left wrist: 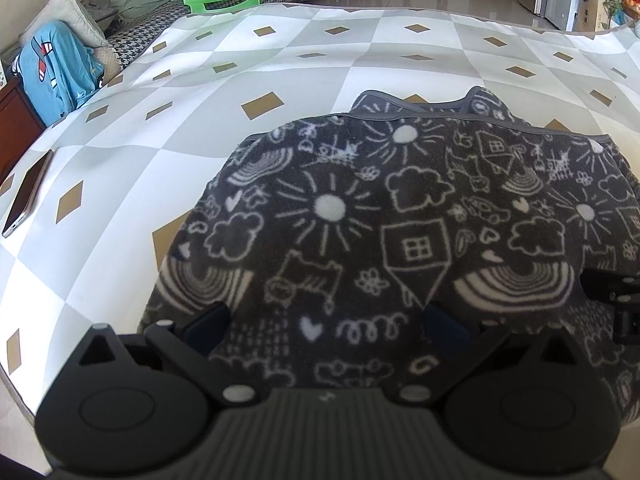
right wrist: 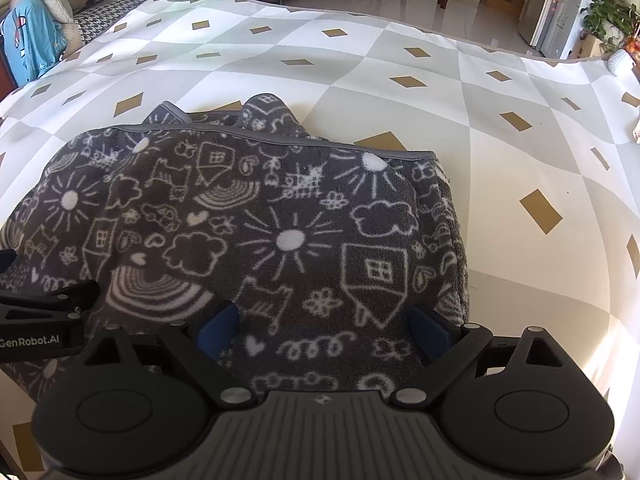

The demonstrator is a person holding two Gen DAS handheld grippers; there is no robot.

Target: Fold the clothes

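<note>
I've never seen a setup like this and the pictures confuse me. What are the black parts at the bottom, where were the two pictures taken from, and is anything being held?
A person holds a two-finger gripper in each hand, each carrying a wide-angle camera. One picture looks along the left gripper, the other along the right gripper. Both hover over a grey fleece garment with white doodles, lying folded on a checked cloth. A phone lies near the cloth's left edge. Both grippers' jaws stand wide open over the fleece; nothing looks gripped.

Both tongs prob. open, angled down.
</note>
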